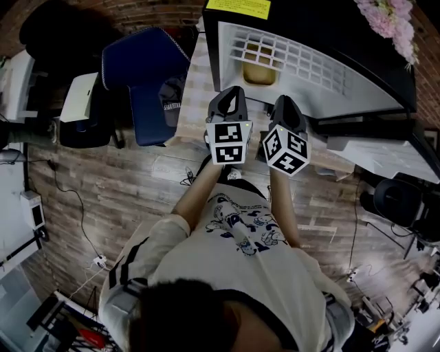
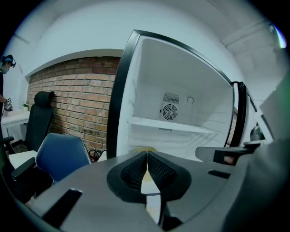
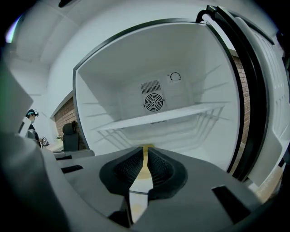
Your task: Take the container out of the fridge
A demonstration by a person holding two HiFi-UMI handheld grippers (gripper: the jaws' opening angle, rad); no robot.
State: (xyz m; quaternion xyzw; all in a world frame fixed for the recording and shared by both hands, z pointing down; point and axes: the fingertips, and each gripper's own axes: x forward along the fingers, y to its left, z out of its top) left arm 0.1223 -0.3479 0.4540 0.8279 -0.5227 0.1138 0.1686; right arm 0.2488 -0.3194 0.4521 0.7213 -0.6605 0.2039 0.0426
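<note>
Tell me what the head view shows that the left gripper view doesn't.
Only the head view shows the person's printed shirt, the wood floor and the pink flowers. Only the left gripper view shows the fan on the back wall, the shelf below it, the brick wall, a distant person, and the left gripper with its jaws together. Both show the open fridge, the blue chair and the yellowish container, which is only a sliver past the jaws in the gripper view.
</note>
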